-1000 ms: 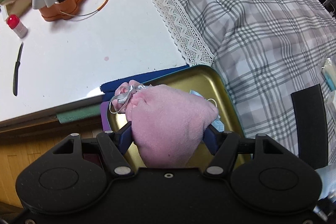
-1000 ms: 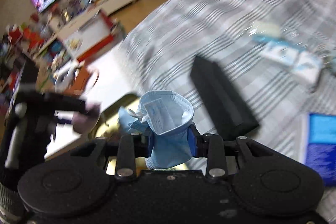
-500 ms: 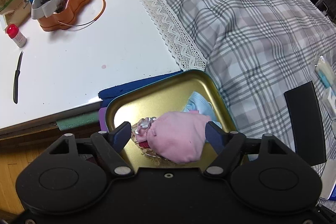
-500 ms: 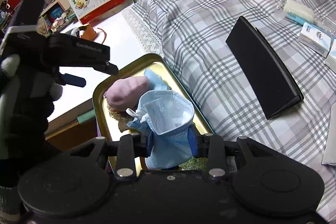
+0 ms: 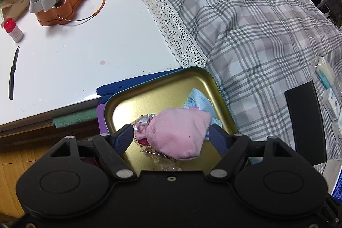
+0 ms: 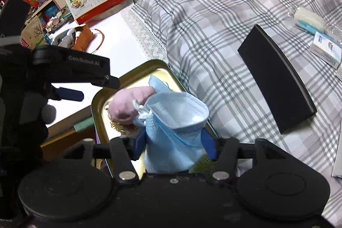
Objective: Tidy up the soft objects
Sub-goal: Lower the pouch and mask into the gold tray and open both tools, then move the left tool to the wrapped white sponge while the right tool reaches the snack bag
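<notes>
A gold tin tray (image 5: 149, 89) sits at the bed's edge. A pink pouch (image 5: 179, 134) with a silver tie lies in it, over a crumpled blue mask (image 5: 198, 99). My left gripper (image 5: 171, 135) hangs open just above the tray; its fingers (image 5: 124, 138) stand on either side of the pouch without touching it. My right gripper (image 6: 174, 141) hovers over the tray's (image 6: 94, 104) near right corner with its jaws opening. A second blue face mask (image 6: 173, 127) still stands between its spread pads. The left gripper (image 6: 94, 89) also shows in the right wrist view, above the pink pouch (image 6: 128, 104).
A plaid blanket (image 5: 256, 25) with a lace hem covers the bed. On it lie a black curved case (image 6: 275, 82) and small boxes (image 6: 325, 48). The white table (image 5: 74, 52) holds an orange tin (image 5: 59, 1), a black knife (image 5: 12, 74) and a red-capped bottle (image 5: 12, 29).
My left gripper opened and the pink pouch dropped into the tray. My right gripper carried the blue mask over the tray, and its jaws have now spread apart.
</notes>
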{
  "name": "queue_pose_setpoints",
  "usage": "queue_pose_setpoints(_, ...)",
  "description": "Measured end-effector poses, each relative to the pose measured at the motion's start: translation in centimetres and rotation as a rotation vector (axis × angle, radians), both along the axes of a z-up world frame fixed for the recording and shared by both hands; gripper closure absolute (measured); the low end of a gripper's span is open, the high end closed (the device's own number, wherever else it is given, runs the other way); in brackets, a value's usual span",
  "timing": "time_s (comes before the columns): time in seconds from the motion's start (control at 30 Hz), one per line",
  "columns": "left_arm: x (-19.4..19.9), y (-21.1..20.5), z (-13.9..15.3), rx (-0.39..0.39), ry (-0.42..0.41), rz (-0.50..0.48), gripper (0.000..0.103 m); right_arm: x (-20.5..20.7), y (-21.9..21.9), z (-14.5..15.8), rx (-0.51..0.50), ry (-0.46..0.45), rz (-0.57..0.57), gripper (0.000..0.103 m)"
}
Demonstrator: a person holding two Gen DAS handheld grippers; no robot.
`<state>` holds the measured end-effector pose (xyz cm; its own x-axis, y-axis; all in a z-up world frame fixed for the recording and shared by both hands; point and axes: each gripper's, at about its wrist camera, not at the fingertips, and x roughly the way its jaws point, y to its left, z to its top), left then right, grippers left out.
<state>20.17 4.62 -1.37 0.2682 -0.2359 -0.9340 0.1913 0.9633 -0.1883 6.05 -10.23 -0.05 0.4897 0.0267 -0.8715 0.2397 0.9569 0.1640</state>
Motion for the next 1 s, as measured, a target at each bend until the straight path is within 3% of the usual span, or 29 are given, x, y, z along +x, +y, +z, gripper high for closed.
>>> queue_pose_setpoints(1.0,-0.6,-0.7,-0.2,0.006,0.001,-0.028,0.03,-1.8,-1.1,-1.8,-0.002,0.063,-0.035,0.04)
